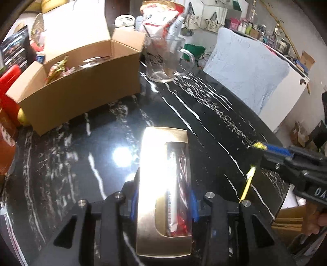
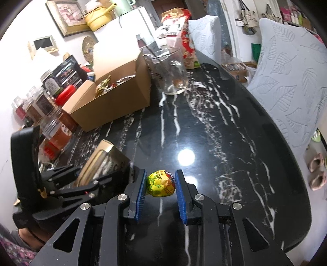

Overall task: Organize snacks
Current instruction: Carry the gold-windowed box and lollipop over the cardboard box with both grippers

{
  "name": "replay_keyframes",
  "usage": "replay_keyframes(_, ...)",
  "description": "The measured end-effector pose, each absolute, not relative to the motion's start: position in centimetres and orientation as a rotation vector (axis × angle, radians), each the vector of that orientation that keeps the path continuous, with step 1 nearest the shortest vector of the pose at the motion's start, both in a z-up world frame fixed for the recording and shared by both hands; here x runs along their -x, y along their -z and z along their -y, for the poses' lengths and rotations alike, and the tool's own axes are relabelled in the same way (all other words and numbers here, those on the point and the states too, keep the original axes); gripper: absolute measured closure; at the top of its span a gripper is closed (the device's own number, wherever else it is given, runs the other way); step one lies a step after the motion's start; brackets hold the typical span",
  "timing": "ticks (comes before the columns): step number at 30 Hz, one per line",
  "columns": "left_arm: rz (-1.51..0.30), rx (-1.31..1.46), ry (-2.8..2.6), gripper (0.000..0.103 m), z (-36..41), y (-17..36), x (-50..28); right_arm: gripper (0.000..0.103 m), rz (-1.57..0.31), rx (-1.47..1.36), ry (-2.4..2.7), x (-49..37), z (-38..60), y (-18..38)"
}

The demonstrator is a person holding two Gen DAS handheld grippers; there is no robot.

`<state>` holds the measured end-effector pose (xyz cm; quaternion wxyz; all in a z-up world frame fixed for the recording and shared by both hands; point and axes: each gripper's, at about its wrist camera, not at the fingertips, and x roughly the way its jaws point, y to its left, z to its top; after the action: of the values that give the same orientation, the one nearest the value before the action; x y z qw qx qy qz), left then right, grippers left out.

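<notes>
My left gripper point(image 1: 163, 202) is shut on a gold snack box point(image 1: 163, 184) with a clear window showing a red and white wrapper, held above the black marble table point(image 1: 204, 114). My right gripper point(image 2: 161, 185) is shut on a small round yellow-green wrapped snack point(image 2: 161, 183), just above the table point(image 2: 214, 133). An open cardboard box point(image 1: 81, 90) with several wrapped snacks inside stands at the far left; it also shows in the right wrist view point(image 2: 114, 98). The right gripper point(image 1: 257, 145) shows at the right of the left wrist view, and the gold box point(image 2: 102, 161) at the left of the right wrist view.
A glass mug point(image 1: 163, 59) stands to the right of the cardboard box, with a red and white snack bag point(image 1: 161, 18) behind it. Spice jars point(image 2: 40, 114) line the left wall. Light blue cushioned chairs point(image 2: 290, 81) stand past the table's right edge.
</notes>
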<state>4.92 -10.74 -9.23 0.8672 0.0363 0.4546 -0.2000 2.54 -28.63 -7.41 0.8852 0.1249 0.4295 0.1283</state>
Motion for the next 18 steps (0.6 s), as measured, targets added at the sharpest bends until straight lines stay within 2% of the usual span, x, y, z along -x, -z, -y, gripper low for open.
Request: replay_keyframes(18,-0.867,0.045,0.169,0.065,2.3,6.1,-2.1,0.076,-0.904,-0.156,-0.558,-3.6,19.9,7.2)
